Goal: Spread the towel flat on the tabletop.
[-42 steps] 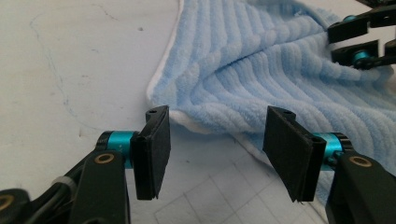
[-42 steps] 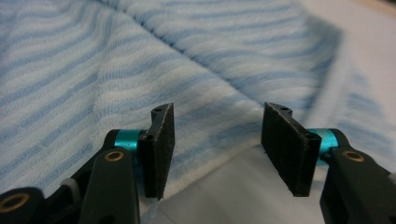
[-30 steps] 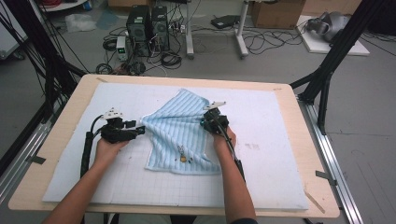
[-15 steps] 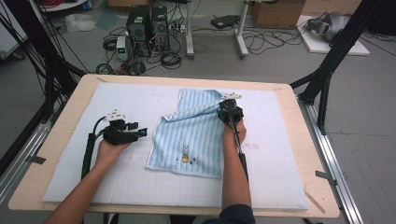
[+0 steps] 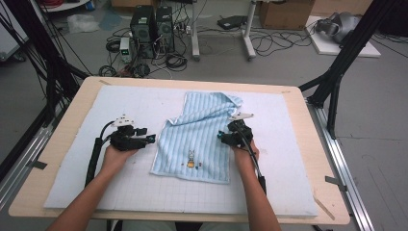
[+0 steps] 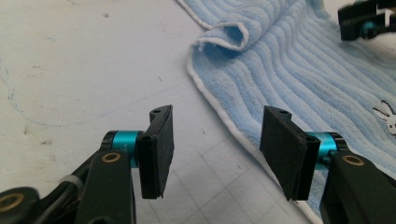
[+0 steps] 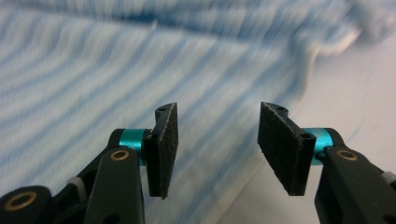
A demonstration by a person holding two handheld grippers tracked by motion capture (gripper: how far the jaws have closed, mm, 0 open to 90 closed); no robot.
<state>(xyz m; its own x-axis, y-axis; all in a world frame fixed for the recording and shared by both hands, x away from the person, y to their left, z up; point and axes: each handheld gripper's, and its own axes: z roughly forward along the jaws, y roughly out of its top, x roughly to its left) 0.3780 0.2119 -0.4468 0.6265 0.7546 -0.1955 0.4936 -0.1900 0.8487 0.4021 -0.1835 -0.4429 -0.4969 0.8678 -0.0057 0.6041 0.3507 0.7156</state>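
A light blue striped towel [image 5: 199,132] with a small rabbit picture [image 5: 191,156] lies spread on the white mat, with its far part still rumpled. My left gripper [image 5: 151,139] hovers open just off the towel's left edge, empty. In the left gripper view its jaws [image 6: 215,149] frame bare mat and the towel's white hem [image 6: 299,70], and the other gripper [image 6: 366,18] shows at the top right. My right gripper [image 5: 222,137] sits at the towel's right edge. Its jaws [image 7: 217,149] have just been opening. Nothing is between them, and the blurred towel [image 7: 116,79] lies below.
The white gridded mat [image 5: 288,159] covers a wooden table [image 5: 327,192]. Black frame posts [image 5: 337,72] stand at the table's far corners. Computer cases [image 5: 151,21] and cables lie on the floor beyond the far edge.
The right gripper pulled the towel's folded part out toward the far right, let go, and drew back to the towel's right edge. The towel now lies flatter. The left gripper stayed put.
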